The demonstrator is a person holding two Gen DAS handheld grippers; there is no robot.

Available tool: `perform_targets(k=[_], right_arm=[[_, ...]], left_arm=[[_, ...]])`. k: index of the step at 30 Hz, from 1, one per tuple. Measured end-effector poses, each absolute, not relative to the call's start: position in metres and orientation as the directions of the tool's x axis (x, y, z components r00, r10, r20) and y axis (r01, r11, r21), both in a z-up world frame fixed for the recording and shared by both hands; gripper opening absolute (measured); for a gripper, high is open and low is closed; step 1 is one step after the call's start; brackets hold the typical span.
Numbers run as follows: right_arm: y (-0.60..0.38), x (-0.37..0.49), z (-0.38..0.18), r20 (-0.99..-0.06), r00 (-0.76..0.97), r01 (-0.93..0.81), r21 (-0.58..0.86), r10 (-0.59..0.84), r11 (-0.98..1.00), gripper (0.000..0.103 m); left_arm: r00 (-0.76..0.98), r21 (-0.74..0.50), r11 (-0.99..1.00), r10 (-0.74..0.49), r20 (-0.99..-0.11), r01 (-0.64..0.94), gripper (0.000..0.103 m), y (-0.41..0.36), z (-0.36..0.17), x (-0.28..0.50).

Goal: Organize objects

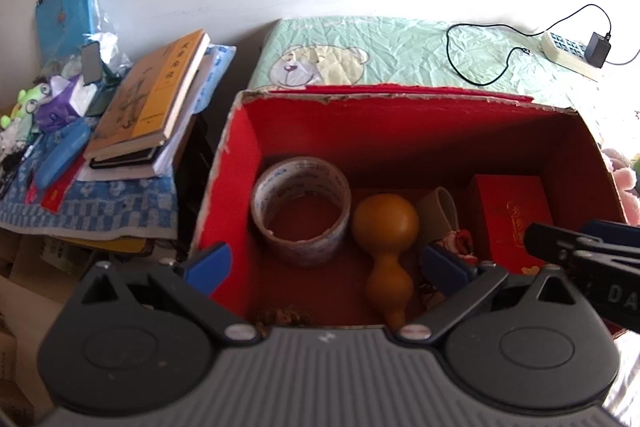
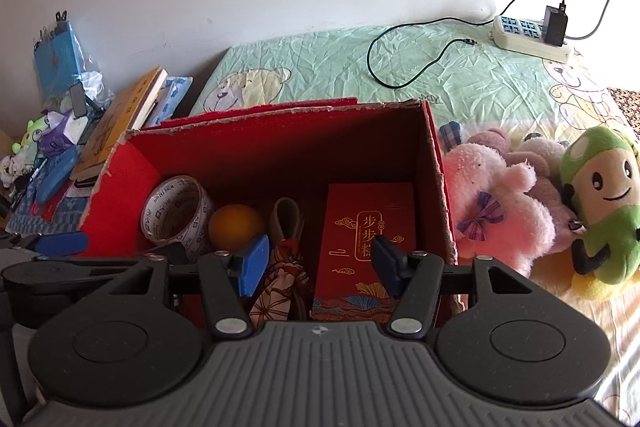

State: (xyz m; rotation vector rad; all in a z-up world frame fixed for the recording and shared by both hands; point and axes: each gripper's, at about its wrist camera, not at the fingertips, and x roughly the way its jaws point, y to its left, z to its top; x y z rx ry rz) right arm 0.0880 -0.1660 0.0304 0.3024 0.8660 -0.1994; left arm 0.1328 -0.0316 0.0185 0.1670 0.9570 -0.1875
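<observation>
Both grippers hang over the red box [image 2: 440, 163], mid-frame. The right gripper [image 2: 320, 263] gapes wide and empty above the red packet [image 2: 368, 227]; the left gripper [image 1: 328, 263], also wide and empty, straddles the box's left wall near the tape [image 1: 300, 207] and gourd [image 1: 386, 223]. Its left finger, outside that wall, could snag the rim and drag the box.

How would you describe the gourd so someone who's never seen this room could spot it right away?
Find the open red cardboard box on the bed. On its floor, right of the tape roll, lies the gourd. It is the only smooth, tan, two-bulbed thing there, with a round top and a narrow waist.
</observation>
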Motion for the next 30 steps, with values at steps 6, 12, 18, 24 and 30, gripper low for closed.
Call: perform_targets(k=[6,12,18,24,30], right_arm=[[-0.175,0.088,0.022,-0.792,0.608,0.325,0.187,-0.053,0.927,0.062],[-0.178,0.087,0.020,-0.794,0.606,0.337,0.195,-0.053,0.921,0.062],[-0.178,0.086,0.018,-0.793,0.606,0.336,0.191,-0.057,0.922,0.064],[-0.175,0.086,0.017,-0.789,0.611,0.327,0.181,-0.061,0.927,0.067],[-0.174,0.086,0.017,-0.784,0.617,0.320,0.178,-0.062,0.930,0.068]], left_arm=[[0.538,0.082,0.966,-0.066,-0.840,0.247,0.101,-0.040,0.007,0.135],[0.524,0.096,0.960,-0.058,-0.849,0.262,0.101,-0.045,0.002,0.134],[0.497,0.091,0.958,-0.059,-0.865,0.272,0.102,-0.046,-0.002,0.133],[0.491,0.084,0.957,-0.065,-0.869,0.277,0.102,-0.046,-0.006,0.132],[0.476,0.077,0.958,-0.068,-0.877,0.278,0.102,-0.046,-0.012,0.132]])
